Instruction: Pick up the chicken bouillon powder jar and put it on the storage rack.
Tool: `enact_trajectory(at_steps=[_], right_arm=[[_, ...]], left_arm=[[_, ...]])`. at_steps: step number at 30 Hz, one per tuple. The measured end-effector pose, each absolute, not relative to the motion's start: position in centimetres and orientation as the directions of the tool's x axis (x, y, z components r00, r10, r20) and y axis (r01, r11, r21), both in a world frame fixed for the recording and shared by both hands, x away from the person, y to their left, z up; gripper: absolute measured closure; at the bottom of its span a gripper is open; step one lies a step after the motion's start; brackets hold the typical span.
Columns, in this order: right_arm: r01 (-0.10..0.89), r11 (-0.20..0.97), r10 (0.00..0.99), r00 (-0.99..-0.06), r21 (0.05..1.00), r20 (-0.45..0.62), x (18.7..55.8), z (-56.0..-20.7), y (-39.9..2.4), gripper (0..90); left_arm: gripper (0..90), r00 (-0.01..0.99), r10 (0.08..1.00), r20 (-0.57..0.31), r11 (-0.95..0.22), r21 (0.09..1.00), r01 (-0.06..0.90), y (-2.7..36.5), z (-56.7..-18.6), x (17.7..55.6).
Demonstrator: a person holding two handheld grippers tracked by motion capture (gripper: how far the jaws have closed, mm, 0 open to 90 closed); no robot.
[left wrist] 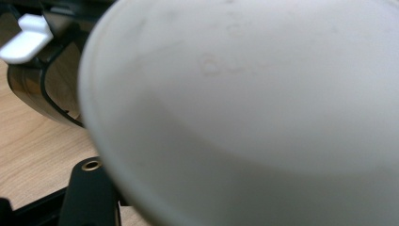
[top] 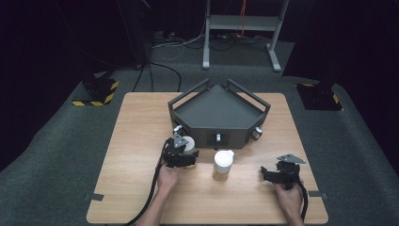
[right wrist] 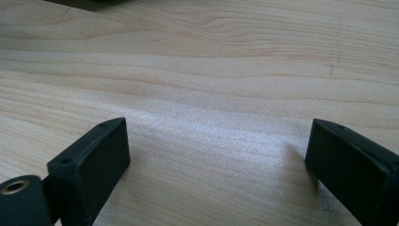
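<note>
Holding a white cup [top: 189, 144], the left gripper [top: 181, 157] sits left of centre in the high view, just in front of the dark tray's [top: 219, 113] near-left corner. In the left gripper view the cup's white wall [left wrist: 244, 117] is pressed up against the lens, blurred and taking up most of the frame, so the cup lies directly ahead of the camera, between the jaws. Jaw contact itself is hidden behind the cup; from the high view I judge the jaws closed on it. Whether the cup rests on the table [top: 141, 141] or is lifted off it cannot be told.

Centre of the high view: a second cup with a white lid [top: 223, 164] stands upright on the table, in front of the tray's front face, apart from both grippers. It lies to the right of the left gripper and to the left of the right gripper, roughly midway, perhaps a little closer to the left one.

Right of centre, lower part of the high view: the right gripper [top: 277, 175] is low over the table, pointing toward the frame's left, at the lidded cup. In the right gripper view its two black jaws stand wide apart with bare wood grain [right wrist: 216, 94] between them; nothing held.

Judgement: the coming move turns on the held cup's position relative to the tray, which lies up and right of it in the frame, close by.
</note>
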State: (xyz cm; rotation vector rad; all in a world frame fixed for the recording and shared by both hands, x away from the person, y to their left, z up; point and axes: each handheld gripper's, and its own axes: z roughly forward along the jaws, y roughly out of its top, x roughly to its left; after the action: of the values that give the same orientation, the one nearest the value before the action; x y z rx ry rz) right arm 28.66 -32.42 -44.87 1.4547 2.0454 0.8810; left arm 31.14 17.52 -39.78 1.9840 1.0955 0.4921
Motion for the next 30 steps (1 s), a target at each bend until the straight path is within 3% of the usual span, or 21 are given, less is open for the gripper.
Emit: enact_trajectory(at_steps=[30], right_arm=[[0.640, 0.228, 0.947, -0.322, 0.734, -0.014, 28.7, -44.9, -32.4, 6.2]], left_arm=[[32.7, 0.652, 0.752, -0.096, -0.358, 0.771, 0.527, 19.3, -31.6, 34.0]])
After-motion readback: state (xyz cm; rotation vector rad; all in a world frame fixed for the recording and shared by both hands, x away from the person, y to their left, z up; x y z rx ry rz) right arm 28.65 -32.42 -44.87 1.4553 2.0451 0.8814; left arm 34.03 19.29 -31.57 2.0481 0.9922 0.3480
